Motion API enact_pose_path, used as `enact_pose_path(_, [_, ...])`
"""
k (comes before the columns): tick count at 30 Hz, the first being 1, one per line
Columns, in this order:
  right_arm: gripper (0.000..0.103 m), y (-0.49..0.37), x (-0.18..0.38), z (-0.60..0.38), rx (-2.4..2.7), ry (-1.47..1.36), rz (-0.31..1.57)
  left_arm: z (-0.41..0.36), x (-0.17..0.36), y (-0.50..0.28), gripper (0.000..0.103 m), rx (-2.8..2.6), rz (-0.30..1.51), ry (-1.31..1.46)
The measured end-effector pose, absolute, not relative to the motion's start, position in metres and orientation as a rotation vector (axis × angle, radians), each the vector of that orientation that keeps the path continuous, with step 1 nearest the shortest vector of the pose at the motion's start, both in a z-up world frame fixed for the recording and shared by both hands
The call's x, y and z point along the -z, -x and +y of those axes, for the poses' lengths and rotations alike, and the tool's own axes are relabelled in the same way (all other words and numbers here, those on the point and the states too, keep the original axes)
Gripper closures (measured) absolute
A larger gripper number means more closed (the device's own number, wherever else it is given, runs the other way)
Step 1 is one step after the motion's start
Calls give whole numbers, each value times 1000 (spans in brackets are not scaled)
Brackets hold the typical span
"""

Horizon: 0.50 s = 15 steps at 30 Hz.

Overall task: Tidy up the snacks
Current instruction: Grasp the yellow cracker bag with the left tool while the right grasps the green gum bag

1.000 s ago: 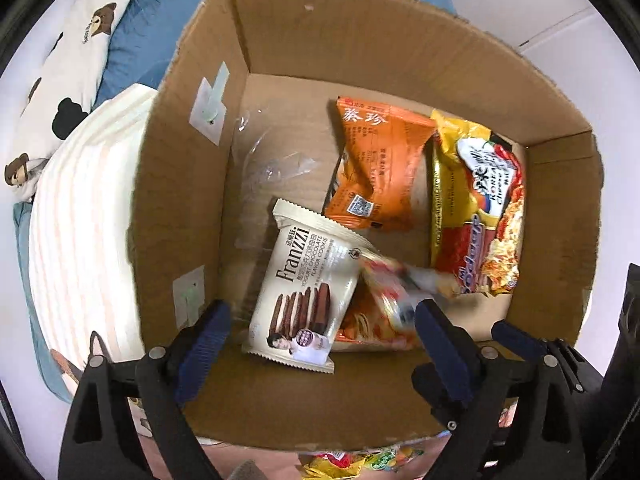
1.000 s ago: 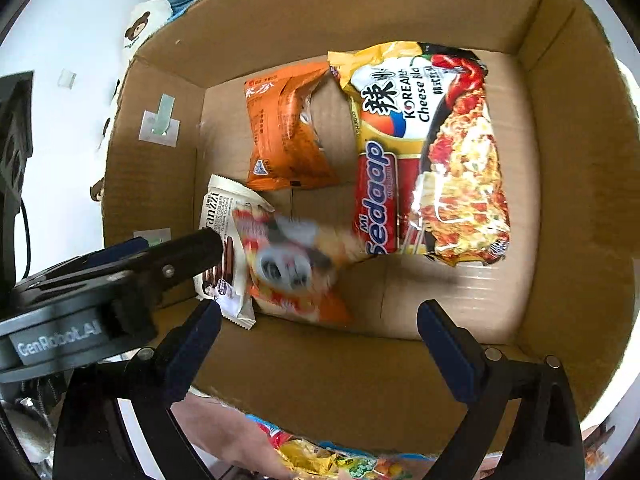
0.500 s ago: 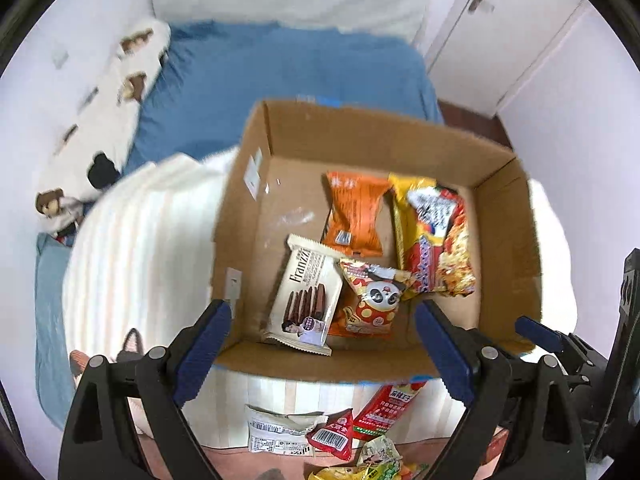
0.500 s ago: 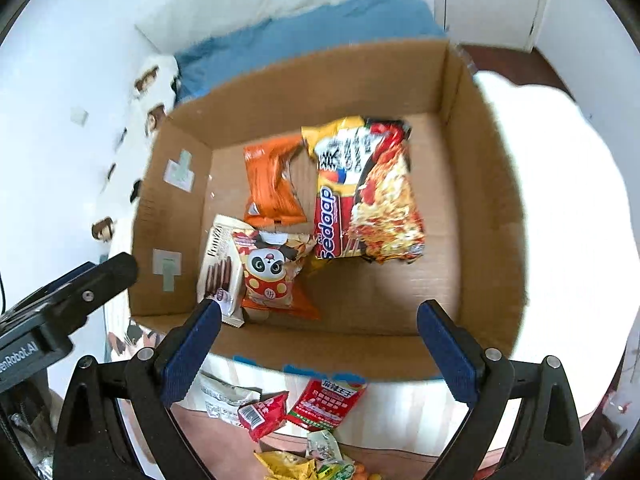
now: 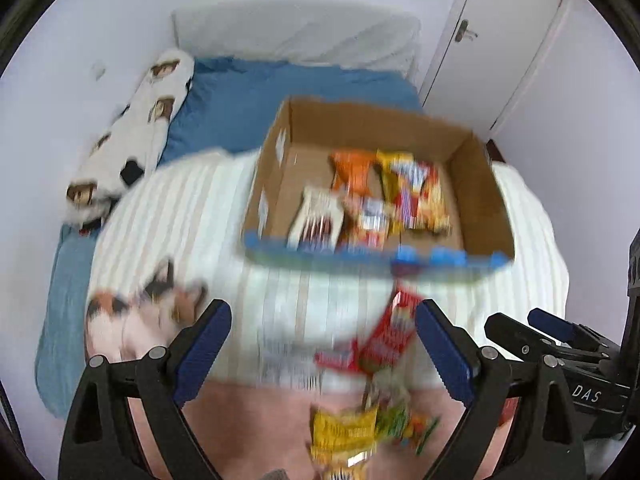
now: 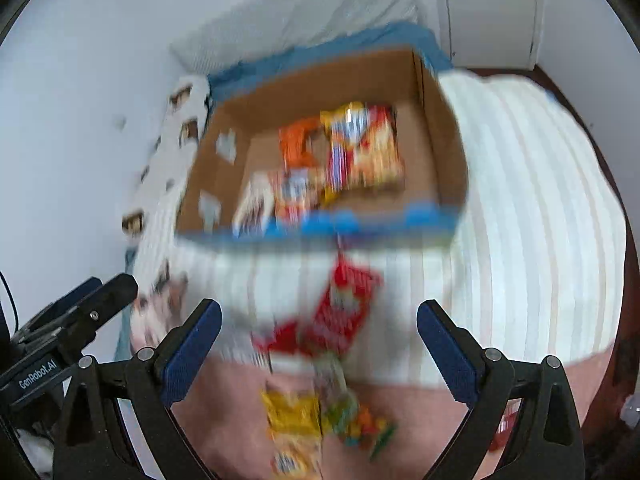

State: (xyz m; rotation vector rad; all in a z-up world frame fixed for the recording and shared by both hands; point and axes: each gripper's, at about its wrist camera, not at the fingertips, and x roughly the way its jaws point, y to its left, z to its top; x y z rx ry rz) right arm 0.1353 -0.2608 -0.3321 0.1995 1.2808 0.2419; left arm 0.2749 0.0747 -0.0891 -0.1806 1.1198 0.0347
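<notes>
My left gripper [image 5: 322, 338] has its blue-padded jaws wide apart and nothing is between them. My right gripper [image 6: 319, 338] is the same: jaws spread wide, holding nothing. Both point down at the bed [image 5: 240, 96] with a blue sheet and a white blanket with pale stripes [image 5: 192, 220].

On the blanket stands the open brown cardboard box with blue tape along its near edge [image 5: 486, 184]. Inside it lie several snack packets, all blurred: an orange packet [image 5: 352, 168] at the back, a long yellow-and-red noodle packet [image 5: 420, 188] to its right, a white packet with dark brown sticks printed on it [image 5: 316, 216] at the front left, and just beside it an orange-and-white packet [image 5: 370, 222].

Other snacks are outside the box, near my jaws. A red packet with white print [image 5: 390, 334] lies on the blanket edge in front of the box, with a smaller red packet [image 5: 334, 358] touching it at the left. Lower, on the pinkish cover [image 5: 248, 420], lie a yellow packet [image 5: 344, 428] and a green packet with colourful dots [image 5: 404, 424].

The writing on the packets is too blurred to read. On the black body of the other gripper I can read "DAS" in the left view and "GenRobot.AI" in the right view.
</notes>
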Motion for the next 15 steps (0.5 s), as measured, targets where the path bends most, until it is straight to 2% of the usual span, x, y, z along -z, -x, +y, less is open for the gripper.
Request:
enact_pose_path(6, [3,-78,392,-267,-280,-104,1442,55,157,-209,9,-54,1282,202])
enact_pose_path(11, [3,-47,446,-252,-334,98,1547,46,222,-165,9,-80,1439,222])
enact_pose_path(15, [11,-32,484,-230,-381,329,1607,47,258,-145,9,-102,1524,225])
